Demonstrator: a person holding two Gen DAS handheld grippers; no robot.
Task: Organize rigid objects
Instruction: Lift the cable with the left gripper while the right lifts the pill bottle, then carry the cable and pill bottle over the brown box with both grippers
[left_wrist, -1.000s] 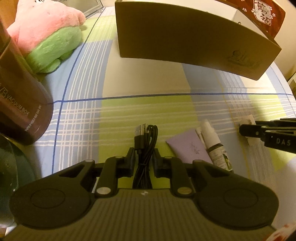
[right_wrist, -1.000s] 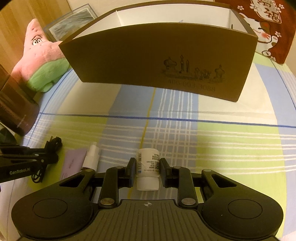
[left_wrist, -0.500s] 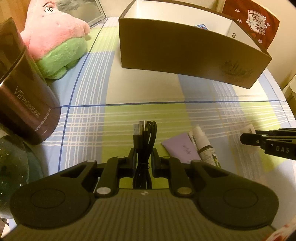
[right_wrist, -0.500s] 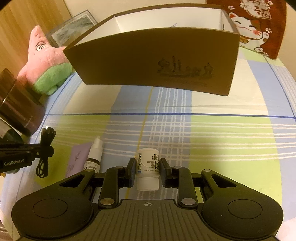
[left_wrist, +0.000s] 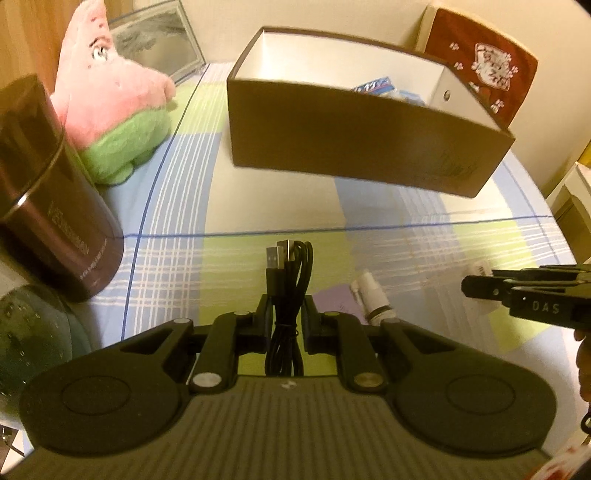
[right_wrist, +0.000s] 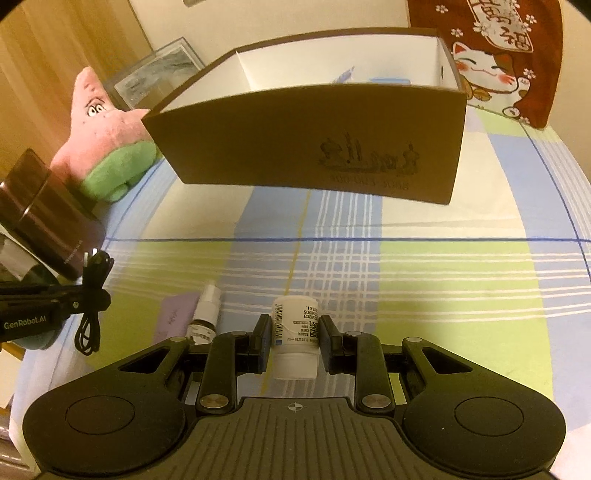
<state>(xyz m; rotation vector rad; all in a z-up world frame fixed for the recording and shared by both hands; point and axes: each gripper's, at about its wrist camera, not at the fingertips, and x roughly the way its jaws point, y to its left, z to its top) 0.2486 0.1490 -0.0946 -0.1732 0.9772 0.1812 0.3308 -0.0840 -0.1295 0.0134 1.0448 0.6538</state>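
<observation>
My left gripper is shut on a coiled black USB cable and holds it above the plaid cloth; it also shows in the right wrist view. My right gripper is shut on a white pill bottle, lifted off the cloth. A brown open box with white inside stands ahead of both grippers. A small spray bottle and a purple card lie on the cloth between the grippers.
A pink and green plush star and a dark cylindrical canister stand at the left. A red lucky-cat cloth hangs behind the box. Some items lie inside the box.
Both grippers have risen with their objects, so the box's inside now shows. The spray bottle and purple card stay on the cloth.
</observation>
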